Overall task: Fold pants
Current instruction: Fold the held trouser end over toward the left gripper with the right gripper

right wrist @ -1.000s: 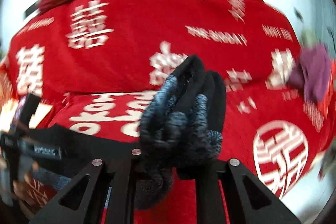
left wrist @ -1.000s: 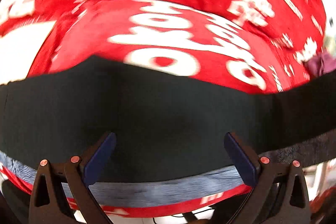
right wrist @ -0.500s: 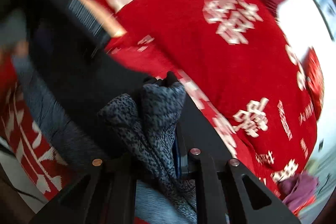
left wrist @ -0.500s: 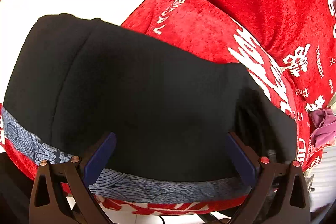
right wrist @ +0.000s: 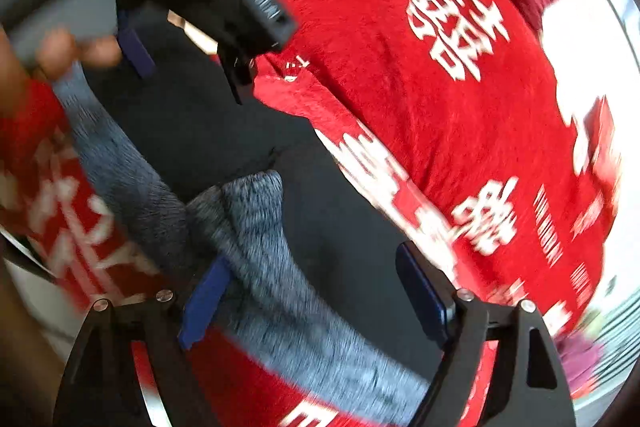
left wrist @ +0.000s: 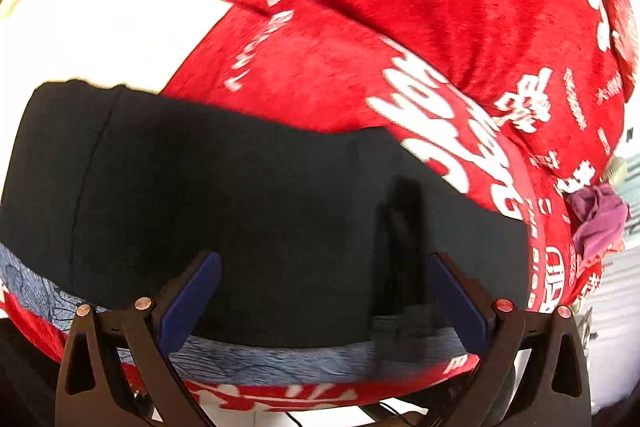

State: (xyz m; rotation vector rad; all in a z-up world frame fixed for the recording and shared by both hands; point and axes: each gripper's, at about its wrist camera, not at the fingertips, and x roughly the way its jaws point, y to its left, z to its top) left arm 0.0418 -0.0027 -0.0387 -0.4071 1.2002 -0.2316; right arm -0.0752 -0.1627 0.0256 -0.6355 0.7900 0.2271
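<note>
**Letting go of the folded pants**

Left wrist view: The left claw (left wrist: 324, 301) is wide open and holds nothing. Its two blue pads (left wrist: 188, 297) stand far apart, just above the pants (left wrist: 240, 195). The pants are black, with a grey lining that shows along the near edge. They lie flat on a red blanket (left wrist: 360, 27) with white letters on it. A dark fold line runs down the pants on the right side. To do this step well, I think the left claw should press or smooth the cloth so the fold stays neat. A purple cloth (left wrist: 598, 219) lies at the far right, well apart, and is not in the way.

Right wrist view: The right claw (right wrist: 320, 291) is opening. The grey lining (right wrist: 256, 239) of the pants lies between its pads, but they are not pinching it. It should lift away slowly, I think, so the cloth does not catch on the blue pad and pull the fold open. The left claw and a person's fingers (right wrist: 76, 53) show at the top left, near the pants. The picture is blurry.
</note>
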